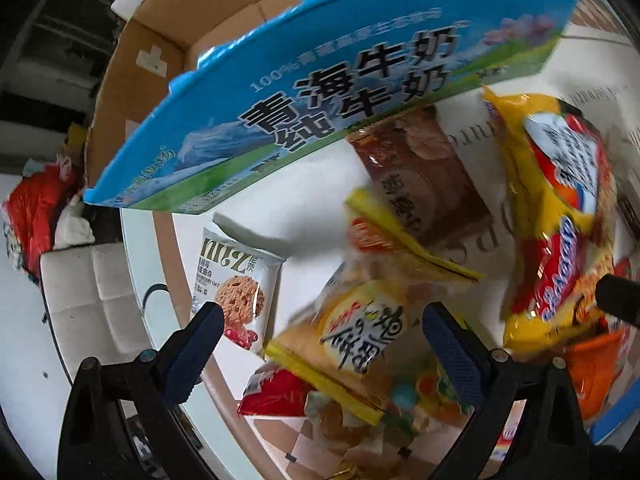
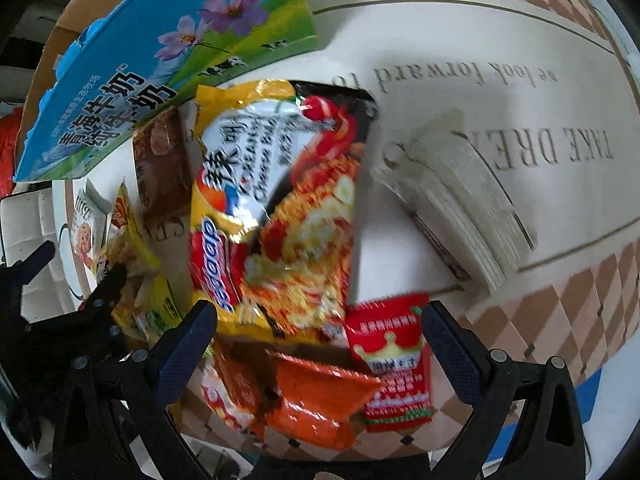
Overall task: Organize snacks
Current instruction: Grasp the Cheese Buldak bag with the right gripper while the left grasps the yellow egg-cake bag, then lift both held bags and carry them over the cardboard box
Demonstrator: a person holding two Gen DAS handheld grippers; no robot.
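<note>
Snack packets crowd the table ahead of both hand-held grippers, with a milk box beyond. The left hand-held gripper gapes wide around a yellow packet; the right hand-held gripper gapes wide over a noodle pack, holding nothing.

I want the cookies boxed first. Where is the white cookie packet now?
In the left wrist view, the white cookie packet lies just ahead of the left tool's left finger, below the blue milk carton.

A heap of snack packets lies flat beside an open milk carton, blue with flowers and cows. A large yellow noodle pack lies longways near it, a brown packet just beside. A white cookie pouch, a yellow bag, an orange bag and a red sachet crowd close together.
</note>
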